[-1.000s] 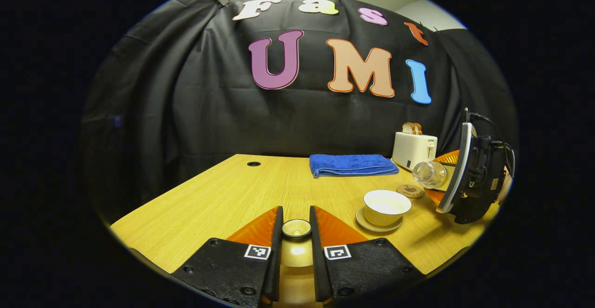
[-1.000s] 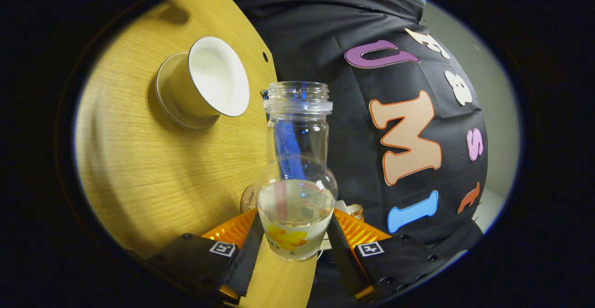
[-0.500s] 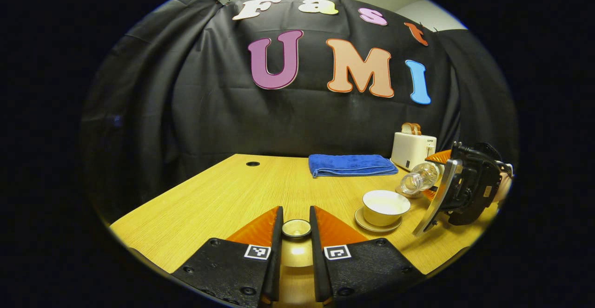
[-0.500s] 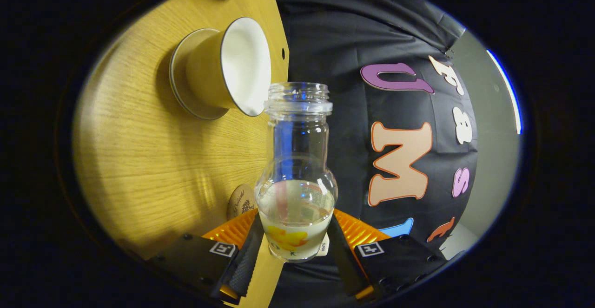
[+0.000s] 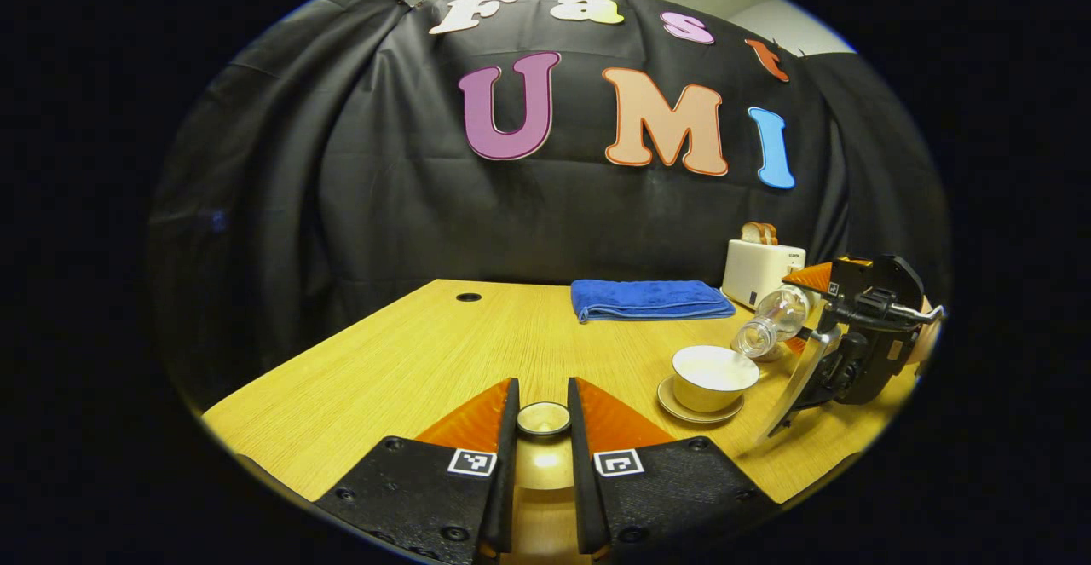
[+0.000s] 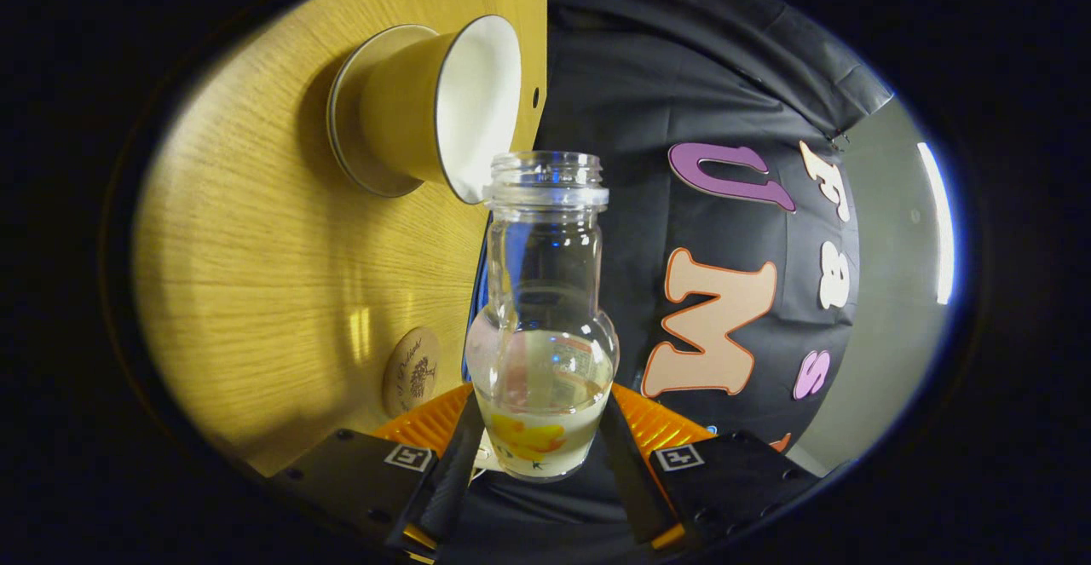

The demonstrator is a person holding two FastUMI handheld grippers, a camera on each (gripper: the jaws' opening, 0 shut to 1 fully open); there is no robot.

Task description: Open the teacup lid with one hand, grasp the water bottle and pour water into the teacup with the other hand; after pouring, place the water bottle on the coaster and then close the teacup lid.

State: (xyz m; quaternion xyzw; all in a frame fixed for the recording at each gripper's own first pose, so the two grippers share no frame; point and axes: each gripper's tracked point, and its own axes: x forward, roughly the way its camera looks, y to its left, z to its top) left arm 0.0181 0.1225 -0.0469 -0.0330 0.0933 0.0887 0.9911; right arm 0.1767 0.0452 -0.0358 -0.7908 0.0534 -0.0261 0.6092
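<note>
While the wooden table [image 5: 409, 360] takes up most of the lower middle of the left gripper view, the bit that matters sits at the right edge of that frame: the right gripper [image 5: 839, 331] has the water bottle [image 5: 767, 326] tipped over, long axis slanting down to the left, open mouth hanging just above the near rim of the teacup [image 5: 714, 376] on its saucer [image 5: 678, 407]. So the cup lies straight off the bottle's mouth, and I'd say the pour comes down to a bit more tilt, not more travel. That hand is clearly the nearer one to the cup. In the right gripper view the right gripper [image 6: 541, 454] has both fingers clamped on the bottle's fat lower body [image 6: 543, 352], with what water is left pooled down near the fingers and none that I can see at the neck, so no stream yet as far as I can tell. That view also shows the bottle mouth overlapping the teacup [image 6: 426, 105] rim, and the coaster [image 6: 411, 371] lying just left of the bottle base, which the bottle mostly hides in the other view. Bottom centre of the left gripper view, the left gripper [image 5: 543, 429] is pinched on the small teacup lid [image 5: 544, 418], held well off to the left of the cup.
</note>
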